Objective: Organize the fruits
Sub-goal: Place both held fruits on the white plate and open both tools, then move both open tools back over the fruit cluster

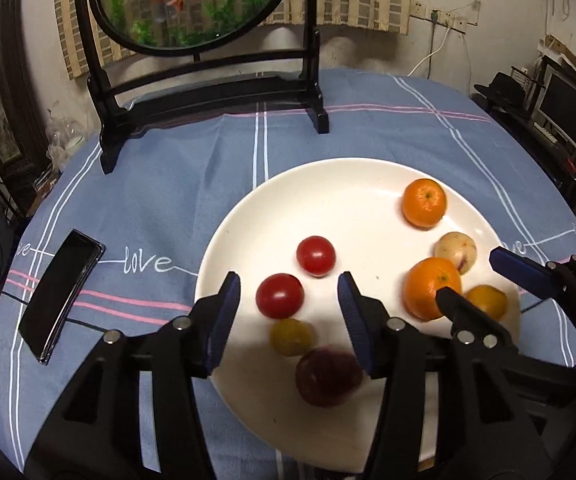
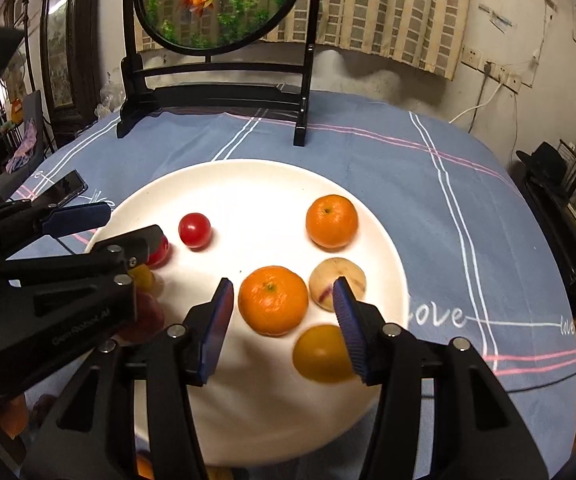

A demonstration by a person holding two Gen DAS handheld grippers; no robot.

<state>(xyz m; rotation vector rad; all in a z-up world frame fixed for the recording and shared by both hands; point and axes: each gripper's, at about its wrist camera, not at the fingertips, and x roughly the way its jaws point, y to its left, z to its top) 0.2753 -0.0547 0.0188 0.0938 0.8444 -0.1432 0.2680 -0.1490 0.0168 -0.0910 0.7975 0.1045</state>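
Plate (image 1: pixel 248 216): a big white plate sits on the surface, which wears a blue cloth (image 1: pixel 168 184) with the word "love" on it. All the fruit lies on this plate.
Far orange (image 1: pixel 424 202): it rests near the plate's far rim, apart from the rest.
Near orange (image 2: pixel 272 300): it lies near the middle of the plate, just beside a pale speckled fruit (image 2: pixel 337 282).
Yellow fruit (image 2: pixel 319 354): it lies close to the plate's near rim, right next to the near orange. It looks blurry.
Red tomatoes: one (image 1: pixel 315 256) is near the middle of the plate, the other (image 1: pixel 280 295) is just beside it, closer to the near rim.
Small yellow tomato (image 1: pixel 291 337): it lies just behind the second red one, toward the near rim.
Dark red fruit (image 1: pixel 327 376): it lies closest to the plate's near rim and looks blurry.
Left gripper (image 1: pixel 288 304): its jaws are apart over the plate and hold nothing. The nearer red tomato and the small yellow tomato show between them.
Right gripper (image 2: pixel 284 308): its jaws are apart too, with nothing clamped. The near orange shows in the gap.
Phone (image 1: pixel 62 292): it lies on the cloth, off the plate's left side.
Fish picture (image 1: pixel 192 0): a round one in a black stand, past the plate's far rim.
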